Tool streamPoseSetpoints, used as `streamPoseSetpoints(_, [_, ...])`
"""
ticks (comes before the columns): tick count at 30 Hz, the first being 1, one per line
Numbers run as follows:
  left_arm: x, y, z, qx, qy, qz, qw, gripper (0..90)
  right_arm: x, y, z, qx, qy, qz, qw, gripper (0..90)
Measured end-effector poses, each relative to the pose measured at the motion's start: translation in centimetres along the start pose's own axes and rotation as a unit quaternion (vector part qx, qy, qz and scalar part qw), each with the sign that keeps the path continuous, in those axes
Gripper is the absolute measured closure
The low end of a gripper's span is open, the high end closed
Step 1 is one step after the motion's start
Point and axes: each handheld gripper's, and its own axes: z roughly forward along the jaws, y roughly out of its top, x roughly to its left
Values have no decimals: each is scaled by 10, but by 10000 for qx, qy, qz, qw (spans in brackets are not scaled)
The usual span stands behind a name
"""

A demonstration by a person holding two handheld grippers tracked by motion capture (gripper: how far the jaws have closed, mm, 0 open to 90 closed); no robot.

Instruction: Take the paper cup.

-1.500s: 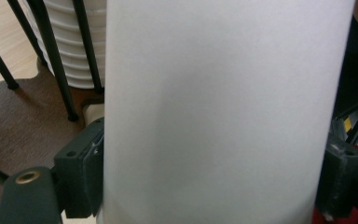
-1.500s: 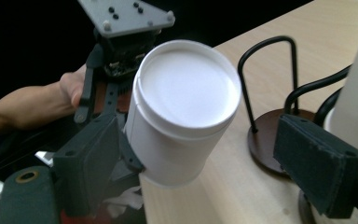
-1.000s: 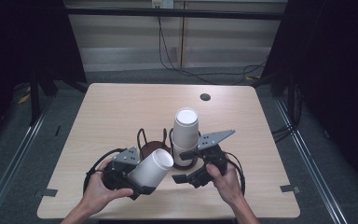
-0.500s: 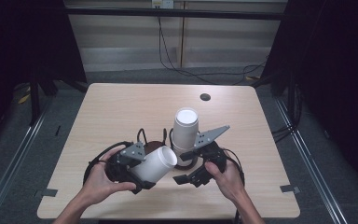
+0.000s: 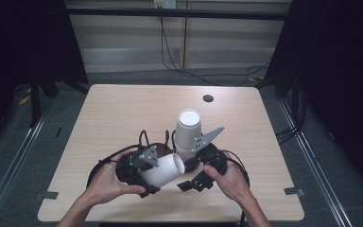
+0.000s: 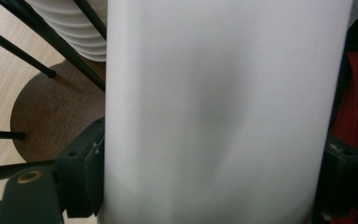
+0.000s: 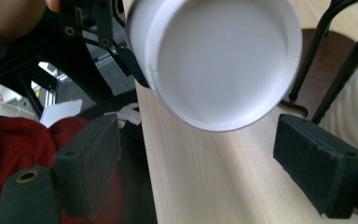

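Pinching a cup sideways, left gripper offers its base — right gripper waits spread beside the stack.

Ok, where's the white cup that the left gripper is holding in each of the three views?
High view: the white cup lies tilted, low and centre-left, in the left gripper.
Left gripper view: its side wall runs between the jaws.
Right gripper view: top centre, flat end toward the camera.
Shared landmark: the stack of ribbed white cups on its wire stand.
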Motion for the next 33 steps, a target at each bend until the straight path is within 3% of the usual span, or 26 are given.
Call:
streamPoseSetpoints(4, [-8, -2, 5, 192, -28, 197, 9996, 163, 3, -4, 5, 281, -63, -17, 9996, 155])
streamPoseSetpoints(12, [-12, -1, 12, 382, -94, 337, 9987, 163, 2, -8, 11, 507, -42, -65, 9987, 151])
streamPoseSetpoints(15, [-14, -1, 12, 444, -168, 437, 9979, 163, 1, -8, 20, 817, 141, 36, 9965, 153])
streamPoseSetpoints(22, [-19, -1, 14, 548, -213, 542, 9968, 163, 5, -4, 28, 878, 197, -60, 9959, 166])
streamPoseSetpoints(23, [-21, 0, 16, 581, -192, 583, 9964, 163, 7, -3, 32, 983, 291, -107, 9947, 163])
streamPoseSetpoints(28, [-24, 2, 19, 586, -188, 698, 9957, 163, 9, -2, 38, 1096, 218, -142, 9936, 164])
streamPoseSetpoints(33, [-26, 2, 23, 657, -228, 747, 9948, 163, 12, 0, 43, 1127, 301, -259, 9928, 178])
